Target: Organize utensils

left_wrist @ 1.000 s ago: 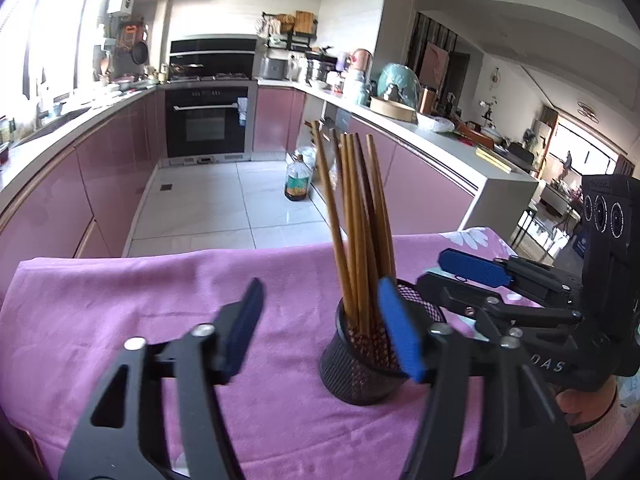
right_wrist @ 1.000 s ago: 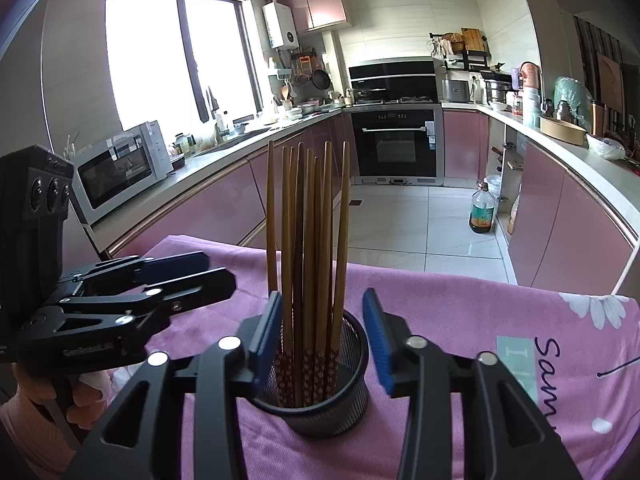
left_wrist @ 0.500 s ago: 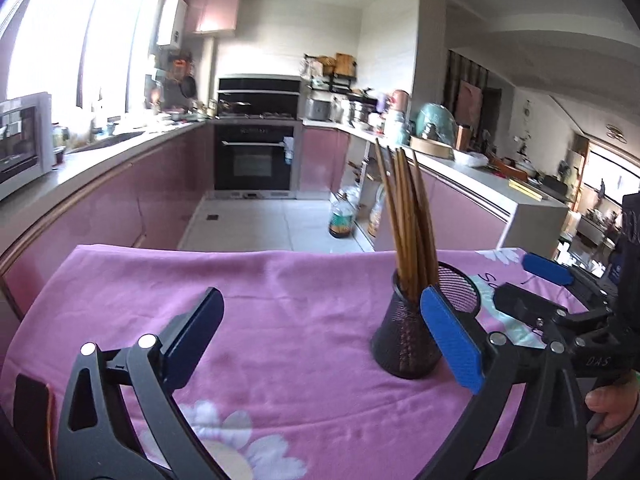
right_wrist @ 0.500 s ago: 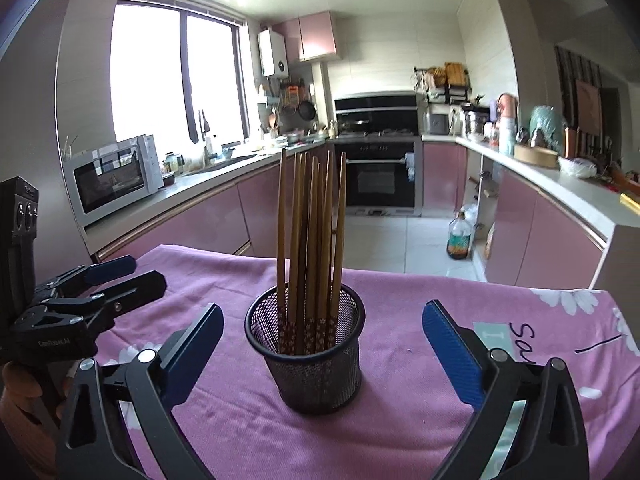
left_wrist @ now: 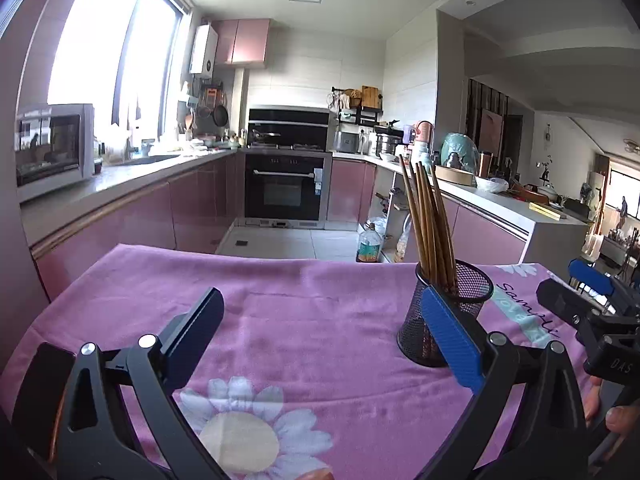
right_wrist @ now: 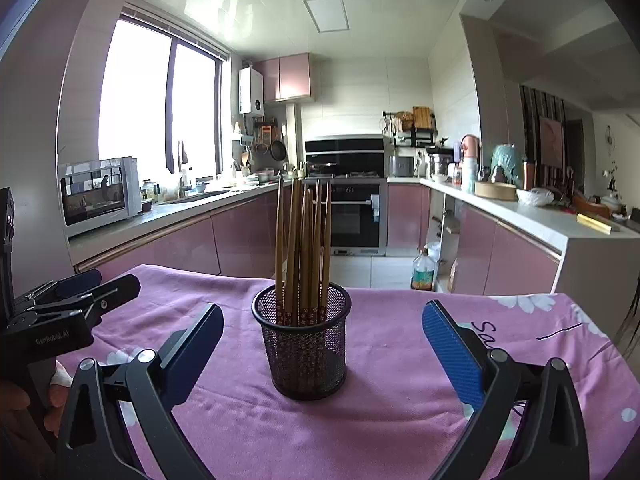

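A black mesh cup [right_wrist: 306, 344] stands upright on the purple flowered cloth [right_wrist: 380, 412]. It holds several brown chopsticks [right_wrist: 302, 240], tips up. My right gripper [right_wrist: 322, 340] is open and empty, with the cup a little ahead between its blue pads. My left gripper [left_wrist: 322, 336] is open and empty, with the cup [left_wrist: 444, 316] and chopsticks [left_wrist: 428, 220] ahead to its right, partly behind its right finger [left_wrist: 450, 336]. The left gripper also shows in the right wrist view [right_wrist: 80, 292], and the right gripper shows at the right edge of the left wrist view [left_wrist: 588, 288].
The cloth-covered table ends at a far edge [right_wrist: 400, 292] with kitchen floor beyond. Pink cabinets and counters run along the left [right_wrist: 180, 240] and right [right_wrist: 520, 248], with an oven [right_wrist: 352, 216] at the back. A bottle [right_wrist: 423, 272] stands on the floor.
Both grippers have pulled back from the cup and risen. The right gripper was nearly closed around the chopsticks a second ago and has opened wide. The cup has stayed put.
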A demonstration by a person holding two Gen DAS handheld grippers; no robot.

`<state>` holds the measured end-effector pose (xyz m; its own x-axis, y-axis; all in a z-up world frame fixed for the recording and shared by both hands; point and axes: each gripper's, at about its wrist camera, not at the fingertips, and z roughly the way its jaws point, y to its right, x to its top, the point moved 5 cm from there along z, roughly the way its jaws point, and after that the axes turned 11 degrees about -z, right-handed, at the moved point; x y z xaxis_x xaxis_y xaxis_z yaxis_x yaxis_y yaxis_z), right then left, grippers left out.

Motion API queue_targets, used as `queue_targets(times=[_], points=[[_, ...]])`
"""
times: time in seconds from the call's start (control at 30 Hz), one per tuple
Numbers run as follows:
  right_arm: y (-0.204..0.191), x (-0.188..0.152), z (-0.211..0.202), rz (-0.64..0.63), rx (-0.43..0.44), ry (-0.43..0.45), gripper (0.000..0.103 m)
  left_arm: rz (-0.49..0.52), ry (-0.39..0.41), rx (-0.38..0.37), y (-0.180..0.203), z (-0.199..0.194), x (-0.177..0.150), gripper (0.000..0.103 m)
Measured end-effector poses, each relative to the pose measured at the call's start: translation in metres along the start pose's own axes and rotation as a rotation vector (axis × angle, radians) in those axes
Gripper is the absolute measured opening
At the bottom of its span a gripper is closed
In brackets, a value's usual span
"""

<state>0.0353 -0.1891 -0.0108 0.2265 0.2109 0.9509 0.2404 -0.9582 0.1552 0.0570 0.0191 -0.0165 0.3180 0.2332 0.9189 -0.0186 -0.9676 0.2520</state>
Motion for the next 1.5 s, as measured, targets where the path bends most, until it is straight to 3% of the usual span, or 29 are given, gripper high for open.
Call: queue_targets(times=[0.6, 1.5], points=[[-0.013, 0.004, -0.025, -0.01, -0.057, 0.075, 0.096, 0.014, 0.085, -0.006, 0.008, -0.034, 0.0, 0.097], [-0.01, 0.004, -0.033, 0.006, -0.077, 0.1, 0.096, 0.013, 0.099, -0.002, 0.009, -0.038, -0.001, 0.097]])
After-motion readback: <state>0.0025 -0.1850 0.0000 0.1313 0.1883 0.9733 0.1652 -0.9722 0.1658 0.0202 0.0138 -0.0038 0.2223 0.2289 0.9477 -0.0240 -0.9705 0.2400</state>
